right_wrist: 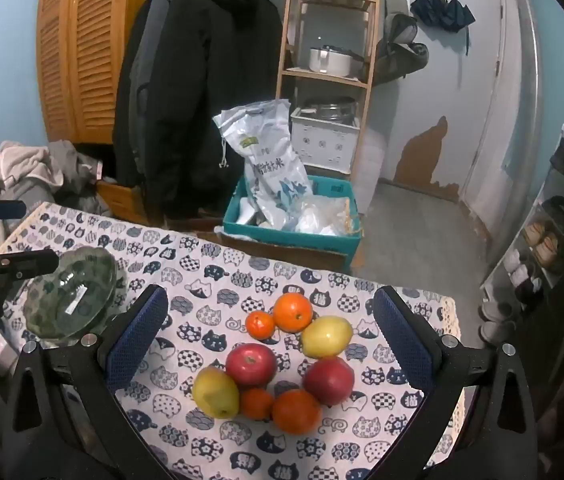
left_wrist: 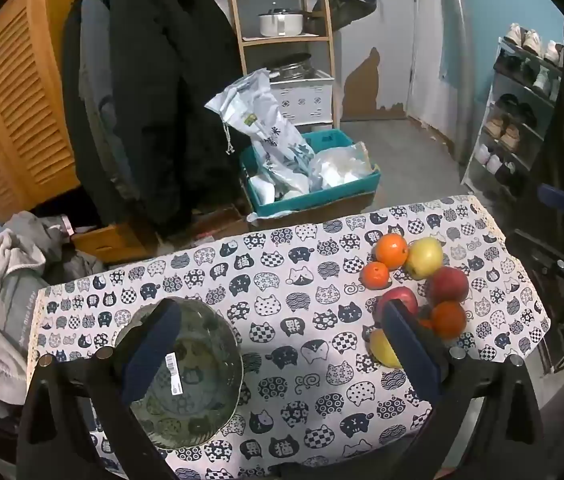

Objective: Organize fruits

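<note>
bowl at lower left, fruit at right

we see our left gripper [left_wrist: 277, 344] spread wide above the cat-print tablecloth [left_wrist: 282, 280]. its fingers overlap the glass bowl [left_wrist: 197, 384] and the fruit cluster [left_wrist: 422, 280] at right.

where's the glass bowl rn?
The glass bowl sits on the cat-print tablecloth at the table's left end, apart from the fruit pile; in the left wrist view it lies behind the left gripper.
</note>
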A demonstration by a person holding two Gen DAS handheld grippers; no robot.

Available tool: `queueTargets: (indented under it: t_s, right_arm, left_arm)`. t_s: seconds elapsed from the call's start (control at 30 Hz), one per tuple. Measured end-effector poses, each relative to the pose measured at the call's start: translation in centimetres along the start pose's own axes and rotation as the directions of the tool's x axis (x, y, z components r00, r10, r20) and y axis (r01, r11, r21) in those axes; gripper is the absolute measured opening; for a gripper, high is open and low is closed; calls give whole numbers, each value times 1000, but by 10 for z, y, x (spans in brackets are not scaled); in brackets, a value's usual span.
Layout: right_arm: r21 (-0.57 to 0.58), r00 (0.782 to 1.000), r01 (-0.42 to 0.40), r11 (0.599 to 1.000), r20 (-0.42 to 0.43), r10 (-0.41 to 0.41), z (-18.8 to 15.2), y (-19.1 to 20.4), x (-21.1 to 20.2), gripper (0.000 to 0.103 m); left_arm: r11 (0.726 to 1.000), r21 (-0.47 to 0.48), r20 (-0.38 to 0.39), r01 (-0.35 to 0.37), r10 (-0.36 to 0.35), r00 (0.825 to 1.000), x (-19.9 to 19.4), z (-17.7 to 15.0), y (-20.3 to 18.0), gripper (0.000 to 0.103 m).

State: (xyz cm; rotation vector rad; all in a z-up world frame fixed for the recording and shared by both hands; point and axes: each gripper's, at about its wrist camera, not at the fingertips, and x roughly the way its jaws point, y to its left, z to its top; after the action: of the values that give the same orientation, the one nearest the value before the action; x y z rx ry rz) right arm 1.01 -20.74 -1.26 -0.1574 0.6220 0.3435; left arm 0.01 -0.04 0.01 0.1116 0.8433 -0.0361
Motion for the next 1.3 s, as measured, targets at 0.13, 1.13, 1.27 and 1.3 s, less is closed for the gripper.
queueTargets:
  t_s: [0.13, 1.13, 1.27, 1.3]
  right_arm:
    - [-1, 1000, 1, 1000, -4, -1, 0, 1, 0, 100]
    - [-11, 1000, 1, 1000, -14, -1, 1, 6, 1, 100]
    - [-11, 1000, 0, 1000, -15, -1, 2, 6, 1, 100]
    - [-11, 1000, -1, 1000, -14, 1, 1, 7, 0, 100]
  left_arm:
    - [1000, -8, -2, 1, -1, 1000, 0, 1, 0, 101]
    - [999, -33, -2, 28, -29, 1000, -3, 0, 4, 101]
    - [999, -33, -4, 31, -31, 1000, -3, -1, 4, 101]
    - [999, -32, -4, 32, -32, 999, -3, -1, 4, 101]
